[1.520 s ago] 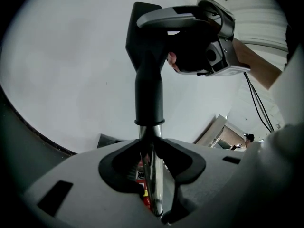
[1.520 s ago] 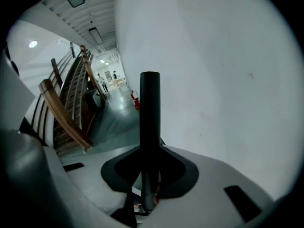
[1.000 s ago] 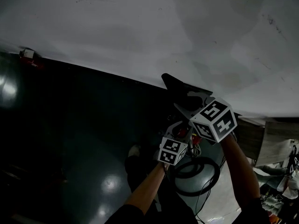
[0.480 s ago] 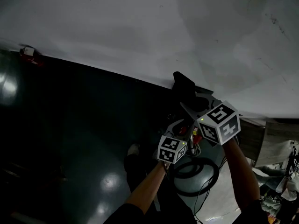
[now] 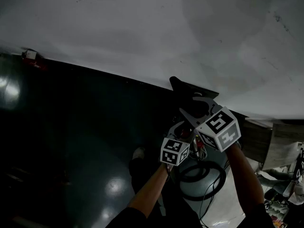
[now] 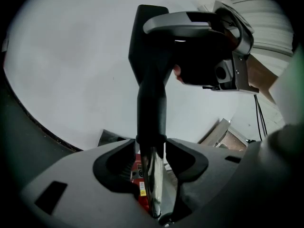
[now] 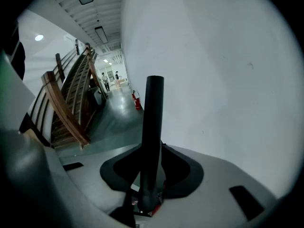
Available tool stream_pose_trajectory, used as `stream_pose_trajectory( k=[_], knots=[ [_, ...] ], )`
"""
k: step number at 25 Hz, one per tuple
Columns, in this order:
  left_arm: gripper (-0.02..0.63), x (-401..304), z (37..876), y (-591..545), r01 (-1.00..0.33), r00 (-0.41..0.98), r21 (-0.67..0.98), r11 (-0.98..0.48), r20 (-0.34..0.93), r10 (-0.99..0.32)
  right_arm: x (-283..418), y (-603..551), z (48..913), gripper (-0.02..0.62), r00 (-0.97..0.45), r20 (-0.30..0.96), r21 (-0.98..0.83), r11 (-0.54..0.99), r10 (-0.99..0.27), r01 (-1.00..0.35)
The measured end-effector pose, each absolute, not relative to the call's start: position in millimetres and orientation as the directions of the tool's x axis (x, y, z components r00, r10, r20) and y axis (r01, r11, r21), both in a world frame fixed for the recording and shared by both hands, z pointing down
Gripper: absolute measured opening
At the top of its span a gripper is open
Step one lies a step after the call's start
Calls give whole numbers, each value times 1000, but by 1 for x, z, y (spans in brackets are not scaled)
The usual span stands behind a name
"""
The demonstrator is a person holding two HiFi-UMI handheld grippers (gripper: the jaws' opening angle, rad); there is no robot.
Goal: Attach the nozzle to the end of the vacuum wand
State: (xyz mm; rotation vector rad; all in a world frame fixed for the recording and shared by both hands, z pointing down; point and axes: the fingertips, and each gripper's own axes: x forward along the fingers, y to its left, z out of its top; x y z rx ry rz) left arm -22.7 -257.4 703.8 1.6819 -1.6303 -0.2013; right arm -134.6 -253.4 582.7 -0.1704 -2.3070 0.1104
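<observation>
In the head view both grippers meet low at the centre, against the white wall. My right gripper (image 5: 197,103) is shut on the black nozzle (image 5: 183,90), whose flat mouth points up at the wall. In the right gripper view the nozzle (image 7: 153,118) runs straight up between the pads of that gripper (image 7: 151,148). My left gripper (image 6: 151,144) has the shiny metal wand (image 6: 151,184) between its pads. The nozzle's black collar (image 6: 151,103) sits on the wand's end right at the pad tips. Both grippers' jaws have just been opening a little, each with its piece still between them and touching.
A black hose coil (image 5: 202,175) lies on the glossy dark floor (image 5: 71,127) below my hands. A wooden box (image 5: 266,141) stands at the right. A wooden stair rail (image 7: 66,108) and a red extinguisher (image 7: 137,101) line the corridor, with people far off.
The right gripper and the nozzle swung slightly right and down, then came back up to the left. The left gripper stayed almost where it was.
</observation>
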Motion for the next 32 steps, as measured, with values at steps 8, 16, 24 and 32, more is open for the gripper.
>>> stream_pose_trajectory(
  k=[8,16,24,32],
  knots=[
    [190,-29,703,-255,-798,160,592,110,385,-909,-137,-251,587,114,-661,735,-125,988,154,92],
    [190,-29,702,-257,-804,167,586,100,384,-908,-134,-253,587,115,-669,730,-123,989,143,78],
    [190,-27,705,-253,-807,172,581,105,402,-899,-128,-257,580,133,-690,711,-137,989,134,51],
    [192,-28,708,-245,-816,181,566,112,436,-882,-122,-256,567,133,-720,683,-157,987,123,20]
  ],
)
